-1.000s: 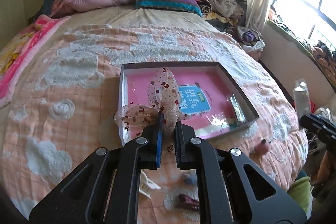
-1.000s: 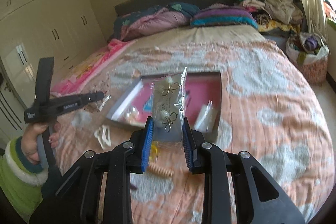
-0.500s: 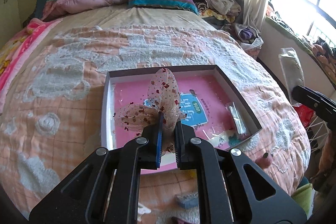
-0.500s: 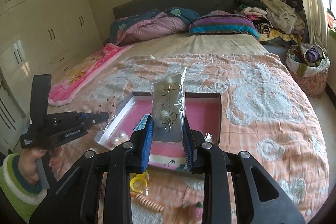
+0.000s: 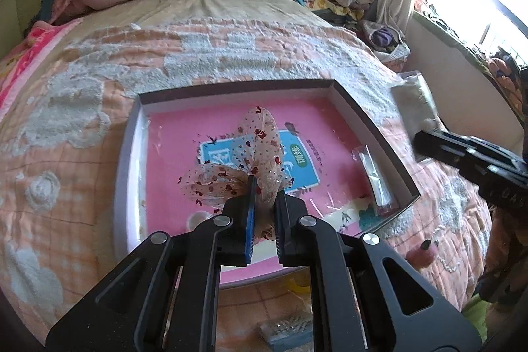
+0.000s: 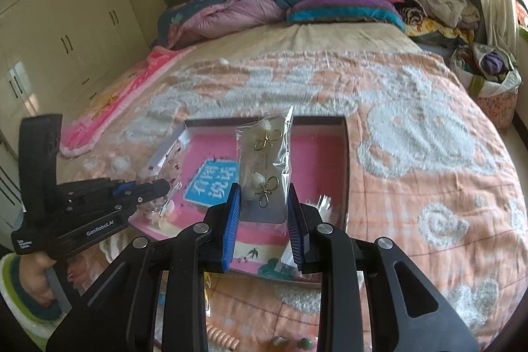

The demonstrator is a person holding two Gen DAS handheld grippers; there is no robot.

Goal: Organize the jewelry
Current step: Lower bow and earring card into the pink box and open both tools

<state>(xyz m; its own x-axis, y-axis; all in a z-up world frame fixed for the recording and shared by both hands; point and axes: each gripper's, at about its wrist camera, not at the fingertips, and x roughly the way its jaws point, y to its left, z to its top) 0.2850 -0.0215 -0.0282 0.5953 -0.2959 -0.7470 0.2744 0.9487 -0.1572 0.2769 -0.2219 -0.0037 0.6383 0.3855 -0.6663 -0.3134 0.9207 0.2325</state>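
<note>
Left tongs (image 5: 264,203) clamped on a mesh bow (image 5: 250,160); right tongs (image 6: 264,210) grip a bagged earring pair (image 6: 264,167). Both hang above the pink-lined box (image 5: 373,127) on the peach quilted bed (image 5: 82,154); pillows at 12 o'clock, window at 2 o'clock

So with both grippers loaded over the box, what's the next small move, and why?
Probably lower the left gripper a little and release the tulle bow onto the pink floor of the box: it is clamped above open space there, while the right gripper holds the earring packet.
</note>
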